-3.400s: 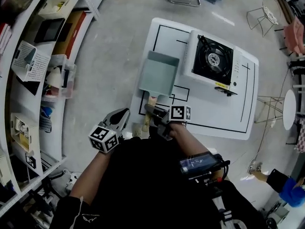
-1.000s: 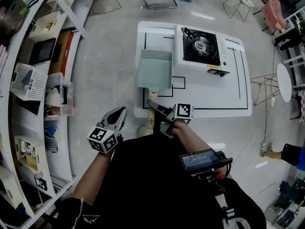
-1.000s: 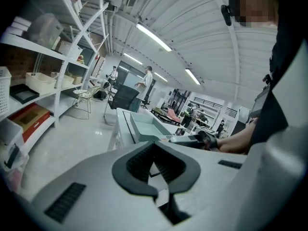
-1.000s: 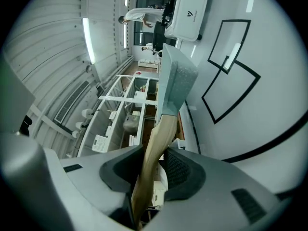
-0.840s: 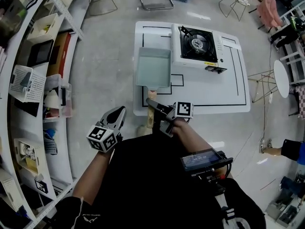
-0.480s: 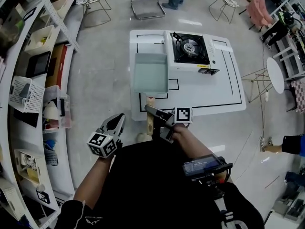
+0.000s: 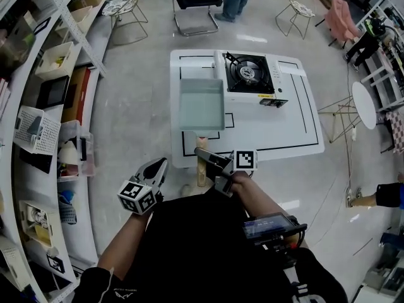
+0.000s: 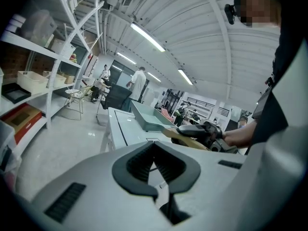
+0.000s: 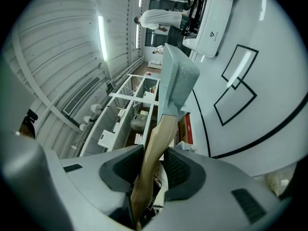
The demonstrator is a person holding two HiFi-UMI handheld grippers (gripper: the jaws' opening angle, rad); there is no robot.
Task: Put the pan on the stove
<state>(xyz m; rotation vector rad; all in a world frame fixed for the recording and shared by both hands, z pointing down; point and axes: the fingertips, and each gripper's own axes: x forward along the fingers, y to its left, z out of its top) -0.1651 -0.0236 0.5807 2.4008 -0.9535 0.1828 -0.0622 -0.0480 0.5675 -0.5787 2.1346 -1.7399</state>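
Clamping the pan's wooden handle [image 7: 201, 168] between its two pads, the right gripper [image 7: 207, 158] holds the pan [image 7: 202, 103] out over the left part of the white table [image 7: 287, 134]. The right gripper view shows the handle [image 9: 154, 150] running straight through the narrow gap between the jaws, pressed from both sides, with the grey-green rectangular pan [image 9: 177, 78] beyond. Seen from the left gripper view, the pan [image 8: 149, 119] looks tilted and clear of the table top. From above it sits just beside the stove [image 7: 249, 73], whose black burner is bare, so the pan is not yet on it. A black outline is drawn on the table below the pan's near end. Off to the side near the person's body, the left gripper [image 7: 153, 171] hangs with its jaws closed together on nothing, well apart from the table and close to the white shelves [image 7: 38, 112]
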